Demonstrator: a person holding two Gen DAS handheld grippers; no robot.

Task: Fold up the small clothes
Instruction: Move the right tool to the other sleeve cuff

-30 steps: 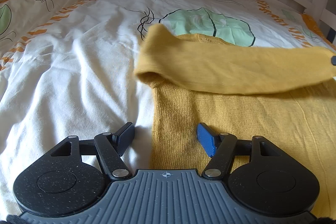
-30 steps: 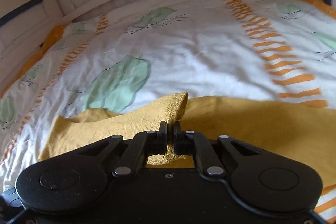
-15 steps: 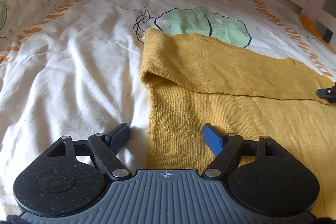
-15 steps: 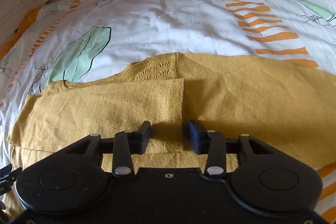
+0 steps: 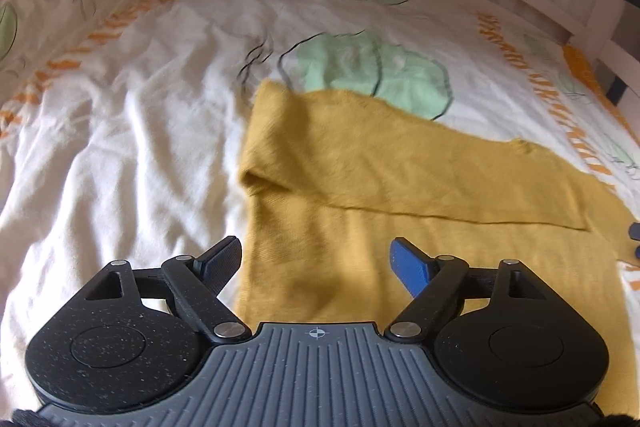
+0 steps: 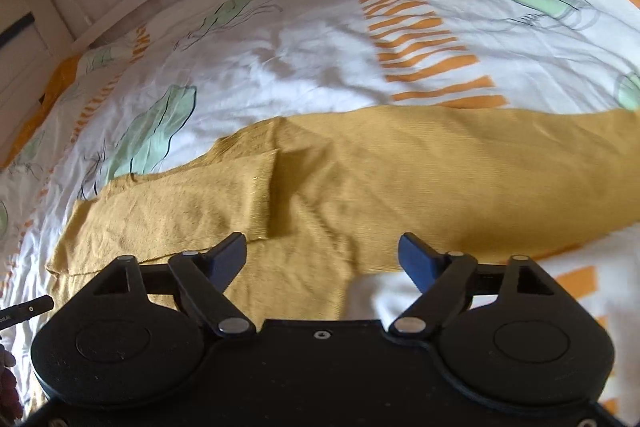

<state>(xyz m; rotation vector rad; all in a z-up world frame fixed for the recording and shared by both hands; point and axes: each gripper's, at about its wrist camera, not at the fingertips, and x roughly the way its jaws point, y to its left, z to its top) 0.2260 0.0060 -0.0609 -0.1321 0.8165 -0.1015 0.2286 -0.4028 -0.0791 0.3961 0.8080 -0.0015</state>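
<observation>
The mustard sweater (image 6: 360, 187) lay flat on the leaf-print duvet (image 5: 120, 131), one sleeve (image 5: 400, 163) folded across its body, while the left gripper (image 5: 316, 263) and right gripper (image 6: 322, 259), jaws just spread wide, apparently hovered above it, pinching nothing.

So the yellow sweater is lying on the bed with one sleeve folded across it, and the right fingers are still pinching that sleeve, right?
Not quite. The yellow sweater does lie on the bed with its sleeve folded across, but the right gripper has just been opening: its fingers stand wide apart with nothing pinched, as the right wrist view shows.
</observation>
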